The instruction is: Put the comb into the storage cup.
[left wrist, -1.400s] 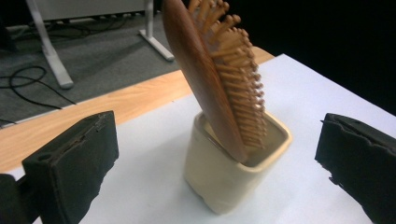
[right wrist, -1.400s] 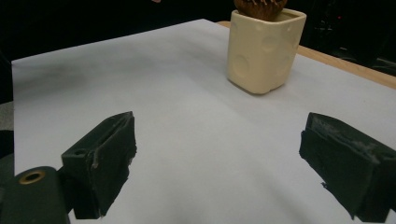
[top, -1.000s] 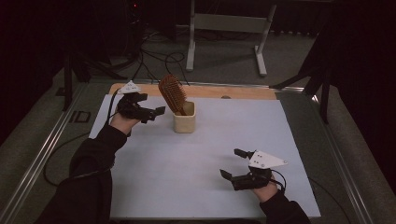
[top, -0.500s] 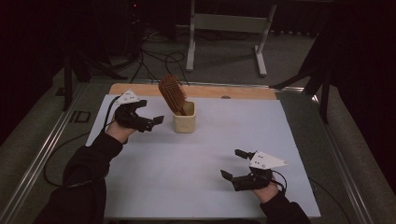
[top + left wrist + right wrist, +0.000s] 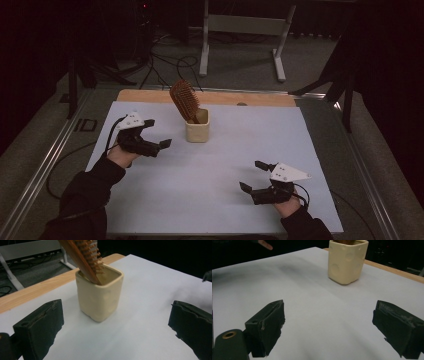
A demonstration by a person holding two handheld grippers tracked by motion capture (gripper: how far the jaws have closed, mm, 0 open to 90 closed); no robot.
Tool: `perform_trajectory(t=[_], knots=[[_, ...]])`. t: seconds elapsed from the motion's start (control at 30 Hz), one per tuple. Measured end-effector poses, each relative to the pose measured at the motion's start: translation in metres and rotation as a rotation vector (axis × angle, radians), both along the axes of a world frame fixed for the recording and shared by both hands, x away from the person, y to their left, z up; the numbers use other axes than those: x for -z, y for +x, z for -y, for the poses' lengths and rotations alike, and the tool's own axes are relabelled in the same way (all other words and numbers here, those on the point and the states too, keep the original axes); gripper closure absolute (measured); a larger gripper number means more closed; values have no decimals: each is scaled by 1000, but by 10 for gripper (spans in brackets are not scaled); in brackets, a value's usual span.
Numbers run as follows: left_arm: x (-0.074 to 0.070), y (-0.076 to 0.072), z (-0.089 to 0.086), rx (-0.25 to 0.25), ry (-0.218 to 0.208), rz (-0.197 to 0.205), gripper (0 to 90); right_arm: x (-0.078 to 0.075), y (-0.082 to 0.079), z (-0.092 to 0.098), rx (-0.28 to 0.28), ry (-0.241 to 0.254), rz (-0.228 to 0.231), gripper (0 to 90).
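Left gripper (image 5: 153,134), jaws wide, empty, just left of cream cup (image 5: 197,131) near tabletop's far edge; hairbrush (image 5: 184,99) leans toward it. Right gripper (image 5: 256,176) open, empty, well apart.

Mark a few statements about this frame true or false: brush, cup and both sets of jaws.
1. The wooden hairbrush stands handle-down in the cream cup. True.
2. The left gripper has its jaws shut on the cup. False: the jaws are open, apart from the cup.
3. The right gripper has its jaws open, holding nothing. True.
4. The cup lies on its side. False: it stands upright on the white sheet.
5. The brush leans in the cup. True.
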State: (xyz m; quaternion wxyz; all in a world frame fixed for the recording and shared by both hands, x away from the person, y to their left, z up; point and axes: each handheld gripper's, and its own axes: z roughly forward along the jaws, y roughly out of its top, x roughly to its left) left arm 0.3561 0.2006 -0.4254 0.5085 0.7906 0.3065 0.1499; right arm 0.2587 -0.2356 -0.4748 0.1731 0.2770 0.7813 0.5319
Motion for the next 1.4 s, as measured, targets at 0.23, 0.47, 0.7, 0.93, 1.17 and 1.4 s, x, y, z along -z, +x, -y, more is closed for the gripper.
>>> perform_trajectory(t=[0.23,0.47,0.7,0.93,1.17,1.4], knots=[[15,-20,-7,-6,21,-2,5,3,-1,1,3,-1,-8,103],[33,-38,-15,-23,15,-19,2,3,-2,0,2,-5,-4,103],[46,-51,-28,-36,16,-30,2,3,-2,0,1,-6,-4,103],[61,-69,-42,-78,17,-42,2,4,-2,0,1,-8,-9,103],[69,-80,-51,-104,12,-63,2,4,-2,0,-1,-7,-9,103],[75,-97,-65,-152,-4,-83,2,4,-1,0,-3,-10,-11,103]])
